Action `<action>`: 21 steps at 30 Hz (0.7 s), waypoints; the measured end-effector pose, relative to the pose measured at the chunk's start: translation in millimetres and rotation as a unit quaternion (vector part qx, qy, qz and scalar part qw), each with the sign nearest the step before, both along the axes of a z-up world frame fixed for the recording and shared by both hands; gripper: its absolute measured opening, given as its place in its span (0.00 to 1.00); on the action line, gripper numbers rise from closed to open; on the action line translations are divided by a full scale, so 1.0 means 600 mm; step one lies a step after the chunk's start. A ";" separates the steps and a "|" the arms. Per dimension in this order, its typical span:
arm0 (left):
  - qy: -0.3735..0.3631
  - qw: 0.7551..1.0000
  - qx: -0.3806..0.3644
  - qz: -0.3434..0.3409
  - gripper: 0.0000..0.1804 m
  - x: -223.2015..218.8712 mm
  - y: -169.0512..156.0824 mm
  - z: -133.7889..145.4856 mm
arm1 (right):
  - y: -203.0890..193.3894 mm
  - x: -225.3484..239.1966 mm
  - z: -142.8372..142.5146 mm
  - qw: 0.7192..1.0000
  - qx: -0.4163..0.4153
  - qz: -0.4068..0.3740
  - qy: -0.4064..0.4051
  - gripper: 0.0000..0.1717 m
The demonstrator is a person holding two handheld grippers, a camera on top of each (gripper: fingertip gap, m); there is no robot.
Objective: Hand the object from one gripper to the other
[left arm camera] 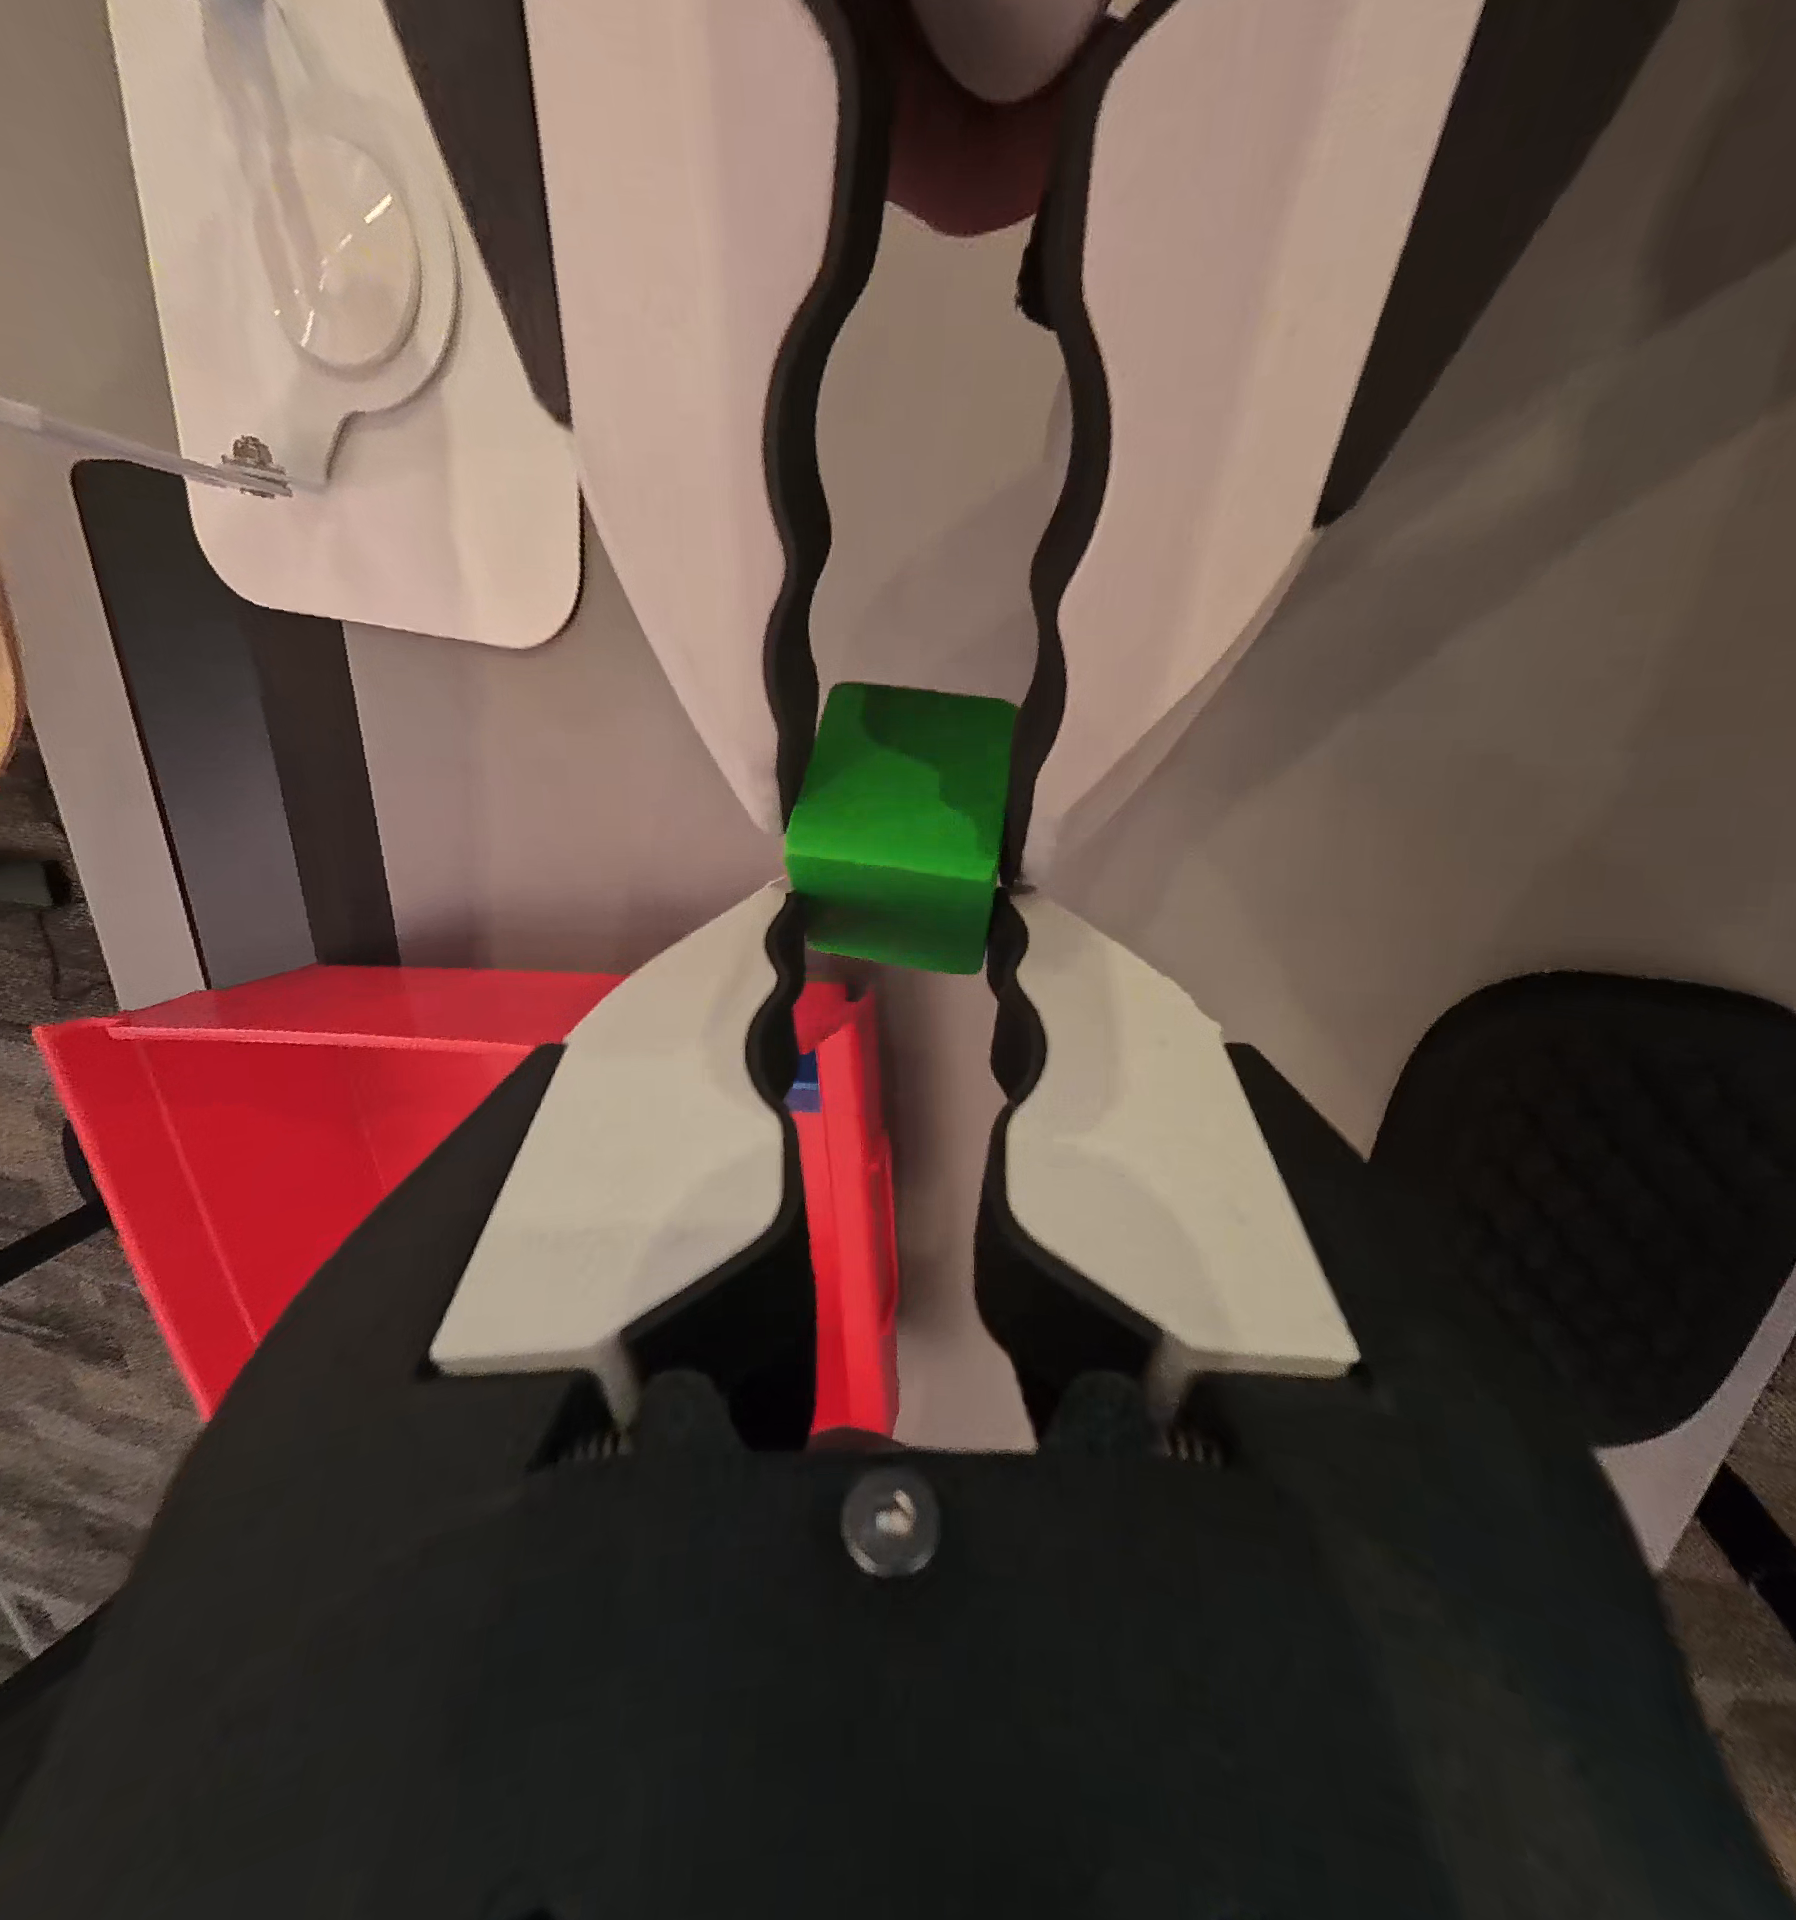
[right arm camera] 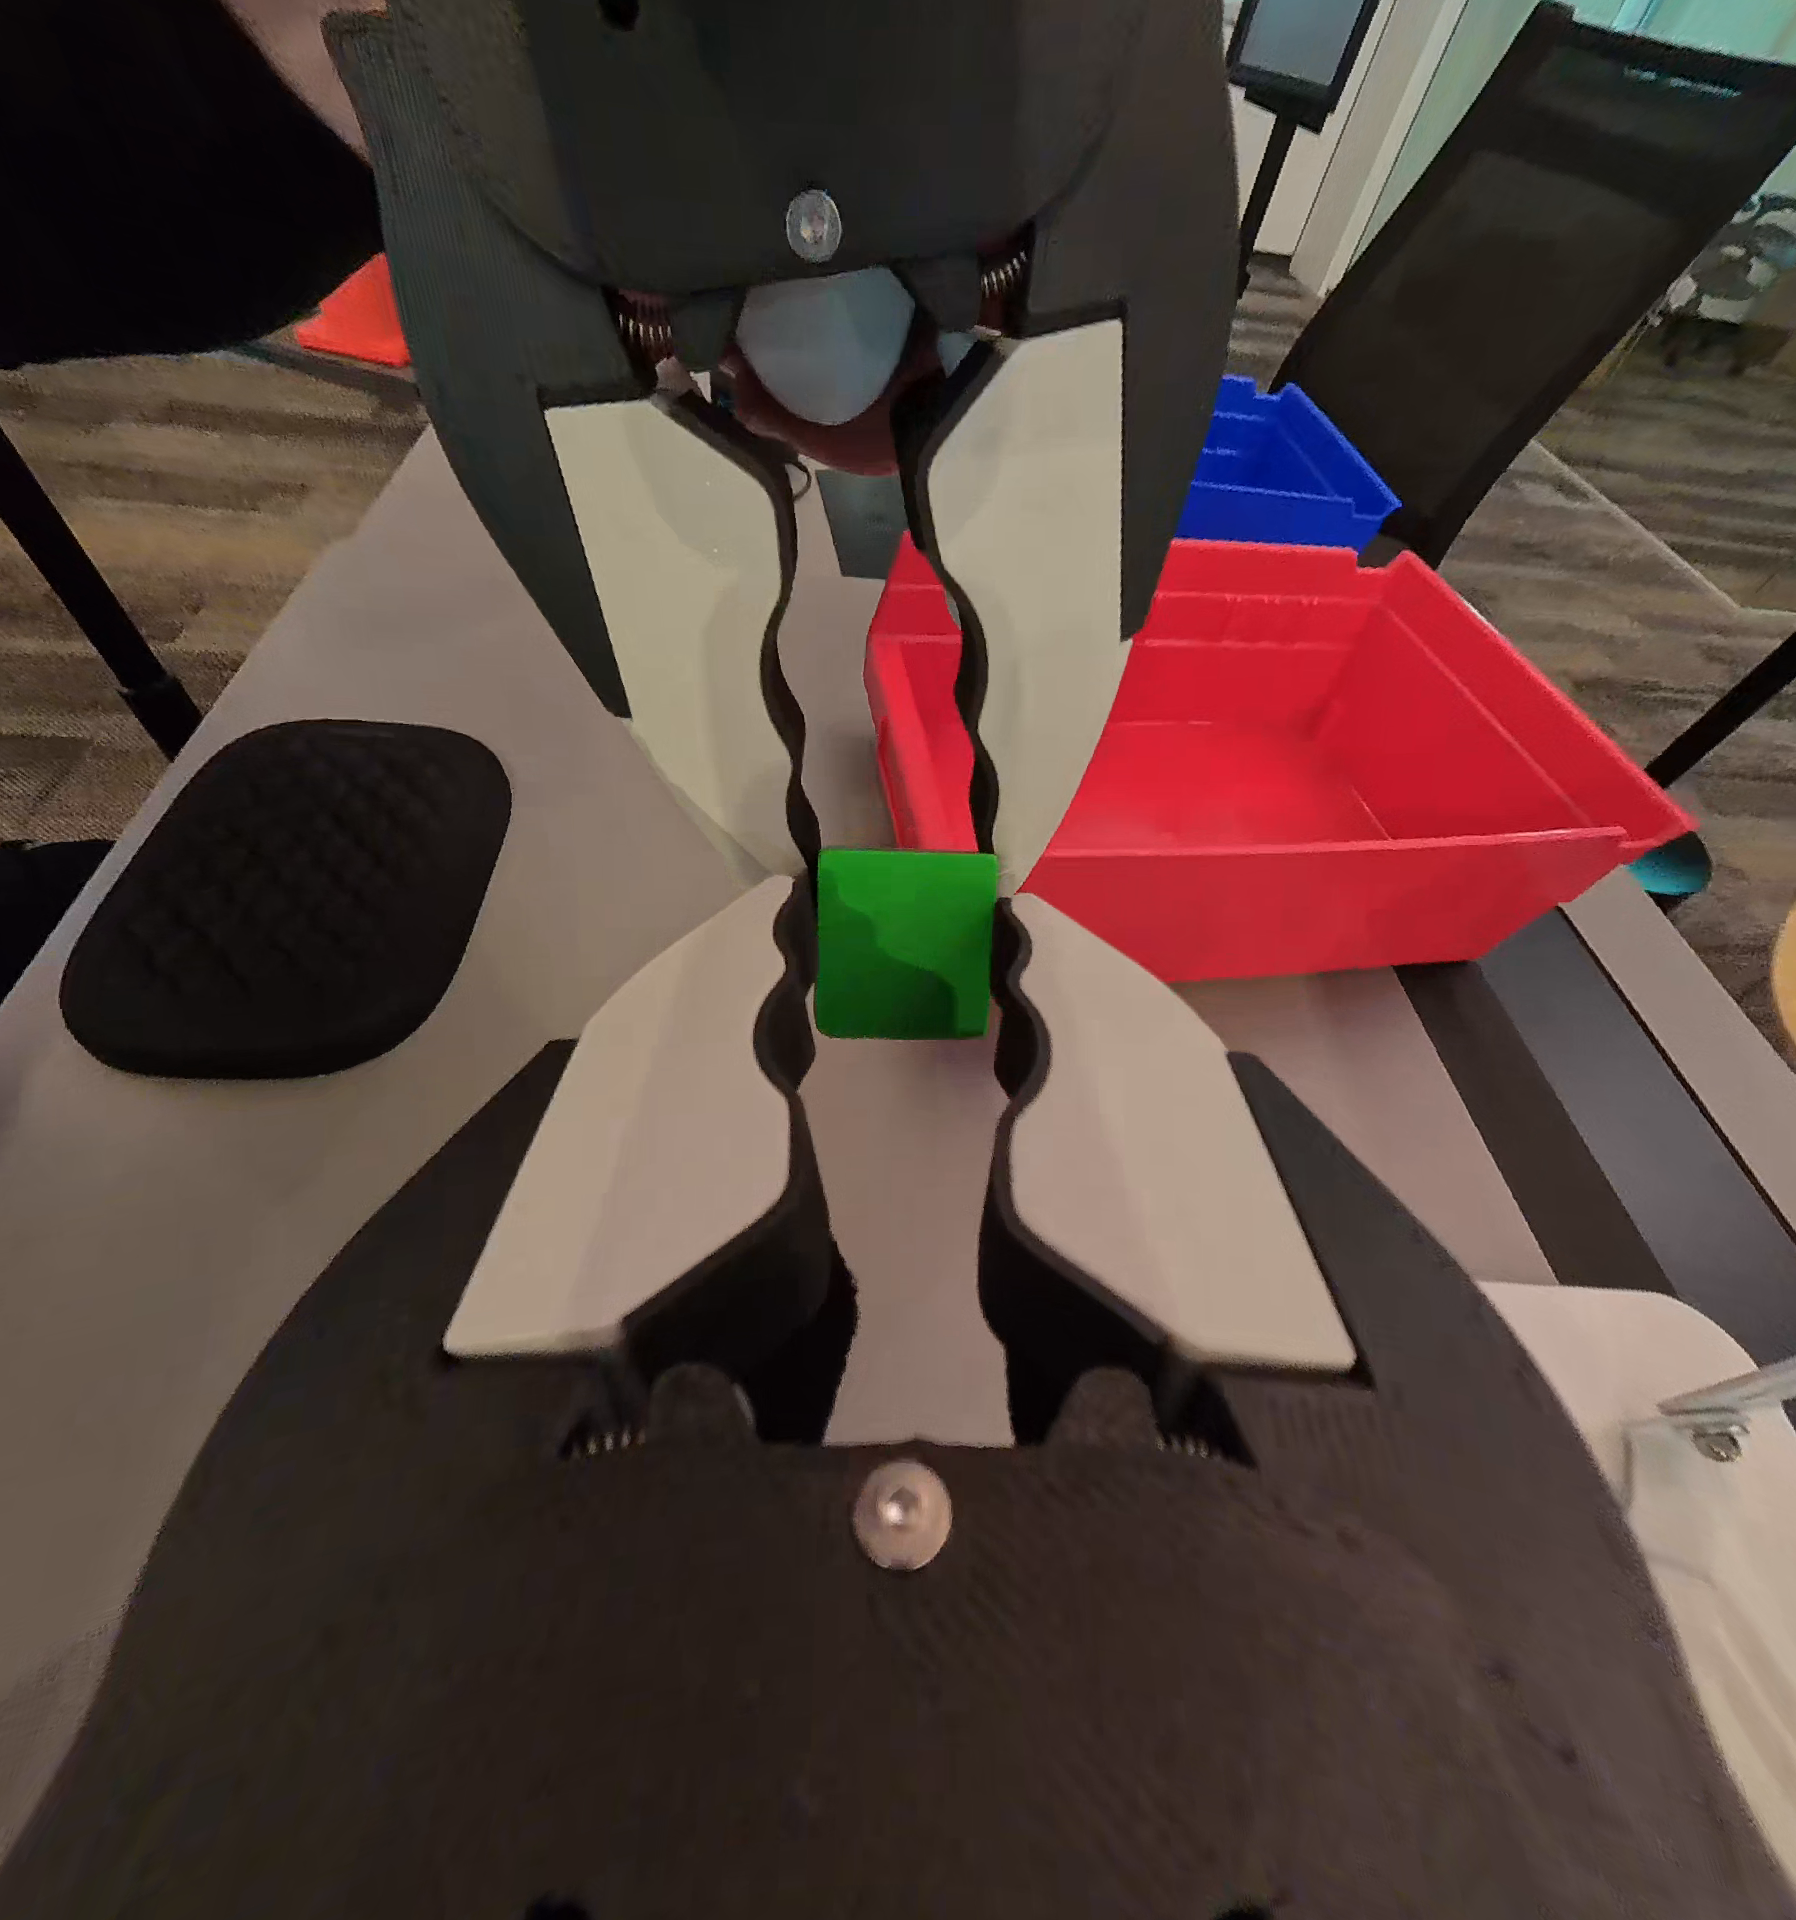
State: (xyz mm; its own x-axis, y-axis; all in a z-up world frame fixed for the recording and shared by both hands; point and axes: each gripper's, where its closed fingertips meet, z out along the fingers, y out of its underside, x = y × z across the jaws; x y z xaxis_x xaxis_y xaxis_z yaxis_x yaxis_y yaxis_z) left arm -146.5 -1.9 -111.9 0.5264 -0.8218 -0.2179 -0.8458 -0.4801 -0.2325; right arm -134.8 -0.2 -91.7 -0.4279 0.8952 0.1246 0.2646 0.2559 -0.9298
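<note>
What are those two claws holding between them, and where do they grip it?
A green cube, mid-handover. The right jaws clamp two of its opposite sides; the left jaws' tips meet it from the far end, though their hold is less sure.

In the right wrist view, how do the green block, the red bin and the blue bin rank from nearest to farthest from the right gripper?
1. Green block: between the fingertips of the right gripper, with the other gripper's tips meeting it from the far side.
2. Red bin: on the table, ahead and to the right.
3. Blue bin: behind the red bin, farther right.
</note>
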 end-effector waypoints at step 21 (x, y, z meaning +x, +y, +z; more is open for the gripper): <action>-0.087 0.983 0.089 0.132 0.19 -0.090 -0.026 0.005 | 0.715 0.464 -0.106 0.839 -0.059 -0.485 -0.239 0.17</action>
